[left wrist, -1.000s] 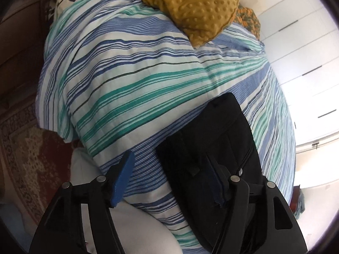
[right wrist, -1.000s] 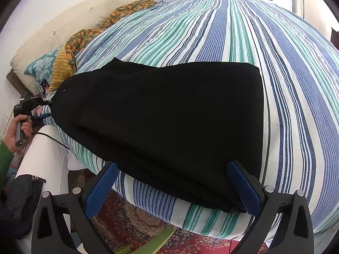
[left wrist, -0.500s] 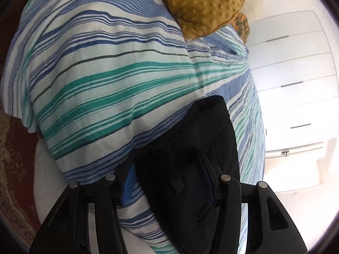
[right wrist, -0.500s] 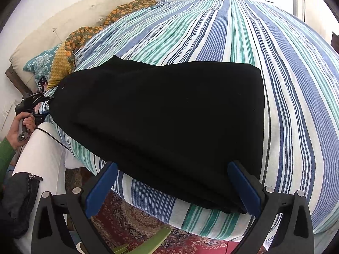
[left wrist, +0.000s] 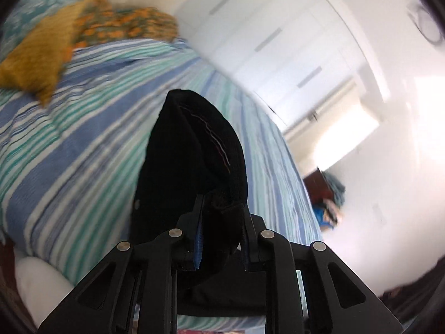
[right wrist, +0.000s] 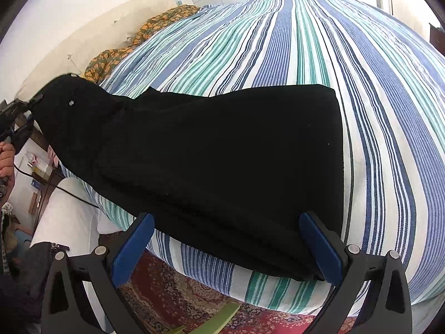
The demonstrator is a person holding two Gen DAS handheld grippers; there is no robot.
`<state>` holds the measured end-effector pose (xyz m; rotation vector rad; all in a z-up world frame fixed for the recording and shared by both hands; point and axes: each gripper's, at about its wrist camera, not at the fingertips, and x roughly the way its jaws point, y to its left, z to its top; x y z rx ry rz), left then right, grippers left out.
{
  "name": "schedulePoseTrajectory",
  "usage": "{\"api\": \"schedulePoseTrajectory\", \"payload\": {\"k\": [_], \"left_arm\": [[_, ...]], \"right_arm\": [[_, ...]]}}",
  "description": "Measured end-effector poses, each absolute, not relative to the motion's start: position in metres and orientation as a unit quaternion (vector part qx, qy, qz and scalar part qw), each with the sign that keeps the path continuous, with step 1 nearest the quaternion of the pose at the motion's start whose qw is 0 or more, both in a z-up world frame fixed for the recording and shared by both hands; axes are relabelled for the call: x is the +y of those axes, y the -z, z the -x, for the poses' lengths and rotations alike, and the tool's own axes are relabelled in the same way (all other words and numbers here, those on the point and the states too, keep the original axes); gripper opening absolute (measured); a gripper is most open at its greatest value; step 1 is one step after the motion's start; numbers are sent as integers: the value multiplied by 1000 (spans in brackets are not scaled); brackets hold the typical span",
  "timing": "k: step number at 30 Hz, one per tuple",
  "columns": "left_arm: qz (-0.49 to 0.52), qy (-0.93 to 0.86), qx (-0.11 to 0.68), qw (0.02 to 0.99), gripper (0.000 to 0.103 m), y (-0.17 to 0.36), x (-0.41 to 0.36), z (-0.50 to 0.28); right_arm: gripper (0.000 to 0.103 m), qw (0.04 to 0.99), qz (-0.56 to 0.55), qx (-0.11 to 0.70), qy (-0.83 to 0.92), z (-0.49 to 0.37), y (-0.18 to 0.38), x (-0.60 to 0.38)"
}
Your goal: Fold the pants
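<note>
We see the black pants (right wrist: pixel 222 161) folded flat on the striped bed (right wrist: pixel 389 111), near edge, one end pinched in the left hand-held gripper (left wrist: pixel 221 231), jaws closing on the cloth, raised at far left. Right hand-held gripper (right wrist: pixel 225 245) hangs wide apart over the near pants edge, gripping nothing, tilted down.

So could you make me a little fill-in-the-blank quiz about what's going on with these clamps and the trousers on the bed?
1. The pants are ____ in colour.
2. The left gripper is closing on the fabric at one end, with the ____ bedspread beneath.
3. The right gripper has its jaws ____, and its pads do not press on the pants.
4. Under the bed lies a patterned red ____.

Missing words: black; striped; open; rug
</note>
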<state>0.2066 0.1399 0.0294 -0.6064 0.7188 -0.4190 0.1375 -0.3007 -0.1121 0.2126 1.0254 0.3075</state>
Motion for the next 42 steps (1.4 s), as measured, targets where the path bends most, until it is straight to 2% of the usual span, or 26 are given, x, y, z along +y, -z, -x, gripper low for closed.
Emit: {"api": "schedulePoseTrajectory", "payload": {"k": [4, 6, 10, 11, 12, 14, 17, 18, 21, 22, 23, 25, 26, 27, 29, 31, 35, 39, 42], "left_arm": [[172, 281, 389, 860, 20, -13, 7, -202], [115, 302, 427, 845, 21, 24, -55, -200], [-62, 299, 519, 798, 32, 117, -154, -194], [-94, 291, 503, 808, 34, 120, -162, -187], [-111, 292, 485, 817, 38, 112, -164, -179], [-87, 324, 469, 817, 62, 86, -155, -170], [-14, 327, 437, 838, 80, 41, -112, -170], [9, 316, 423, 849, 82, 29, -92, -174], [47, 230, 407, 883, 82, 25, -33, -194], [48, 193, 414, 888, 77, 35, -19, -204], [44, 155, 425, 891, 61, 48, -5, -212], [52, 121, 467, 875, 41, 89, 10, -224], [65, 130, 496, 856, 40, 113, 8, -227], [74, 144, 514, 842, 40, 131, 3, -225], [58, 166, 509, 842, 40, 152, -19, -219], [32, 177, 494, 851, 40, 149, -34, -215], [62, 203, 494, 843, 43, 144, -25, -220], [59, 210, 486, 846, 43, 147, -20, -224], [60, 211, 482, 848, 44, 145, -22, -218]], "right_arm": [[102, 864, -179, 441, -162, -127, 88, -323], [102, 881, -209, 396, -156, -115, 72, -340], [102, 899, -248, 341, -117, -101, 57, -374], [102, 899, -259, 337, -106, -100, 58, -382], [102, 899, -269, 333, -94, -99, 59, -390], [102, 899, -285, 324, -76, -94, 59, -402], [102, 898, -301, 312, -69, -90, 59, -413], [102, 897, -304, 314, -73, -91, 60, -414], [102, 889, -306, 327, -98, -102, 62, -407], [102, 884, -307, 334, -112, -107, 63, -402], [102, 877, -312, 339, -133, -113, 63, -396], [101, 857, -335, 348, -181, -123, 64, -387], [101, 843, -348, 355, -205, -130, 67, -383], [101, 824, -362, 371, -230, -139, 71, -380], [92, 783, -378, 417, -265, -161, 82, -369], [87, 763, -365, 452, -283, -177, 89, -358], [82, 740, -320, 514, -294, -201, 106, -338], [67, 712, -299, 560, -300, -212, 124, -329], [63, 697, -278, 586, -307, -216, 128, -322]]}}
